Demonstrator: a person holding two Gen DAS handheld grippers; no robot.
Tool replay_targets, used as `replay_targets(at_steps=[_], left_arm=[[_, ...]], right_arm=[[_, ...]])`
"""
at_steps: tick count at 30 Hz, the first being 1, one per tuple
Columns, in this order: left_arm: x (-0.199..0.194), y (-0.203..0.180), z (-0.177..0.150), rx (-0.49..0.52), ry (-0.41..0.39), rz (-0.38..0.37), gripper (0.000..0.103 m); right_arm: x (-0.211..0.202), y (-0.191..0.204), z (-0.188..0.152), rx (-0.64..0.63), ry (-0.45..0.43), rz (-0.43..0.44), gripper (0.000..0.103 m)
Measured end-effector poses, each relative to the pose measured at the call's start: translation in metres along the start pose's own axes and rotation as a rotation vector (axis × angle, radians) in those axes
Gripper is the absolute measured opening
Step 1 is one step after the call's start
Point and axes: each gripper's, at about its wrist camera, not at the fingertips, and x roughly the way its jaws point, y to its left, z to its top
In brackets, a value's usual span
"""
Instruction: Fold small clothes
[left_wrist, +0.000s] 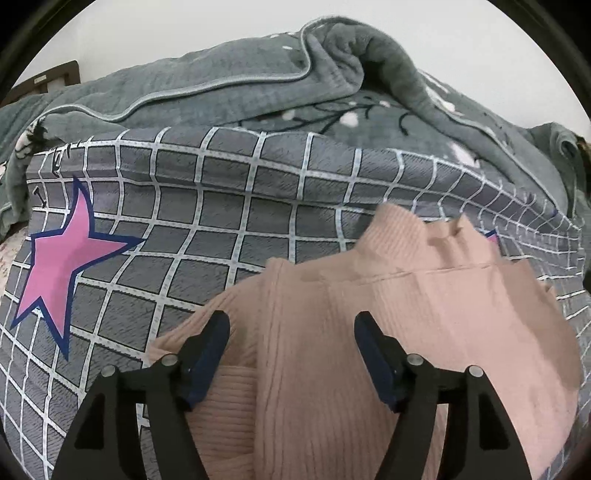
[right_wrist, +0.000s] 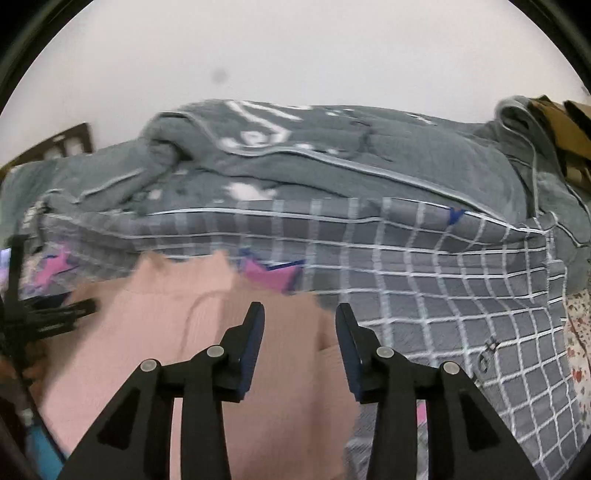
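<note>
Left claw (left_wrist: 291, 325) open, right claw (right_wrist: 300, 315) open

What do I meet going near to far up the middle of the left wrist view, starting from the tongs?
Left tongs, open → pink ribbed sweater → its collar → grey checked sheet → rumpled grey blanket → white wall.

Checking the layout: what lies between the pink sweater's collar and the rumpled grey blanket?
Only checked grey bedsheet; in the left wrist view it runs bare from sweater collar to blanket.

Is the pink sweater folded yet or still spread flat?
Partly folded: on the pink sweater a ribbed panel lies doubled over its body, with a raised edge down the front. The lower half is out of view.
</note>
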Motion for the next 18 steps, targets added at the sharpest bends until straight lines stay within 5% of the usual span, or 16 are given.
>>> replay_targets(at_steps=[6,12,18], left_arm=[[-0.038,0.012,0.005,-0.011,-0.060,-0.001,0.068],[-0.080,0.044,-0.018,-0.013,-0.051,0.030,0.069],[-0.084,0.071,-0.059,-0.059,0.035,0.024,0.069]], right_arm=[[-0.029,0.069,-0.040,-0.034,0.041,0.129,0.046],[-0.014,0.111,-0.099,-0.048,0.119,0.072,0.046],[-0.004,0.119,-0.090,-0.040,0.113,0.037,0.046]])
